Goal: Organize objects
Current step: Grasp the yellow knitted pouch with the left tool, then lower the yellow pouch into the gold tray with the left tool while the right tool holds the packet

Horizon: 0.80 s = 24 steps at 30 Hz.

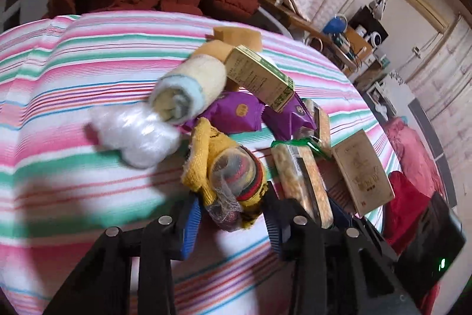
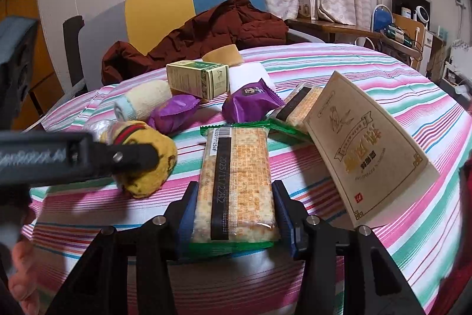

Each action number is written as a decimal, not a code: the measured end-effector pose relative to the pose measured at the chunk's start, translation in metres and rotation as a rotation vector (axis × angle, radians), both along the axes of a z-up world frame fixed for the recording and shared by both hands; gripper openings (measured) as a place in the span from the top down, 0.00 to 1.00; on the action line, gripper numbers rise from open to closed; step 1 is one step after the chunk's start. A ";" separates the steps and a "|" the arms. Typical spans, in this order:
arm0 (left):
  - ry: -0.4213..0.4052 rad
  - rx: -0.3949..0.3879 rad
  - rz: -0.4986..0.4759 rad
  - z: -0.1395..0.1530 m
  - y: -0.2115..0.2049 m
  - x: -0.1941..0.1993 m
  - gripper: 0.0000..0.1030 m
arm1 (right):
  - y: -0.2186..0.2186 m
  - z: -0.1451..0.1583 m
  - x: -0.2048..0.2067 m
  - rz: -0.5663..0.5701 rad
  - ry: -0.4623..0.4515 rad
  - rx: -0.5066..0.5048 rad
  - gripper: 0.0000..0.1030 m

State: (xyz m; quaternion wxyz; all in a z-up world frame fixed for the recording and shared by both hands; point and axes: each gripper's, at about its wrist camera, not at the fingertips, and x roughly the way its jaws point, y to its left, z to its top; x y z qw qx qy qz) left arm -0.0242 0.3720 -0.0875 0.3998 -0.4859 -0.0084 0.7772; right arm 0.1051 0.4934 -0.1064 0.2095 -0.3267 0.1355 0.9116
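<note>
In the left wrist view my left gripper (image 1: pixel 233 223) is closed on a yellow knitted roll with red and black stripes, wrapped in net (image 1: pixel 236 176). In the right wrist view the same roll (image 2: pixel 147 161) sits under the left gripper's black finger (image 2: pixel 129 158). My right gripper (image 2: pixel 234 211) is shut on a green-edged cracker packet (image 2: pixel 236 182), which lies flat on the striped cloth (image 2: pixel 368 78). That packet also shows in the left wrist view (image 1: pixel 301 176).
On the cloth lie a rolled towel (image 1: pixel 188 87), a clear plastic bag (image 1: pixel 135 135), two purple snack packets (image 2: pixel 250 105), a green box (image 2: pixel 200 78), a second cracker packet (image 2: pixel 301 105), a tan box (image 2: pixel 368 155) and sponges (image 1: pixel 239 34). A dark red jacket (image 2: pixel 206 34) lies behind.
</note>
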 end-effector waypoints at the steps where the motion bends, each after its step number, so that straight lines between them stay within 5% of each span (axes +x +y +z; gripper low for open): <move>1: 0.010 0.012 0.010 -0.001 -0.009 0.005 0.63 | 0.000 0.000 0.000 0.000 0.000 0.002 0.52; 7: 0.088 0.039 0.016 -0.001 -0.045 0.027 0.65 | -0.002 0.001 -0.001 -0.002 -0.006 0.014 0.52; 15: 0.000 0.098 0.012 -0.011 -0.077 0.030 0.68 | -0.005 0.002 -0.001 -0.005 -0.019 0.035 0.52; 24: 0.016 0.102 0.046 -0.007 -0.111 0.039 0.73 | -0.013 0.006 0.007 0.008 -0.031 0.026 0.54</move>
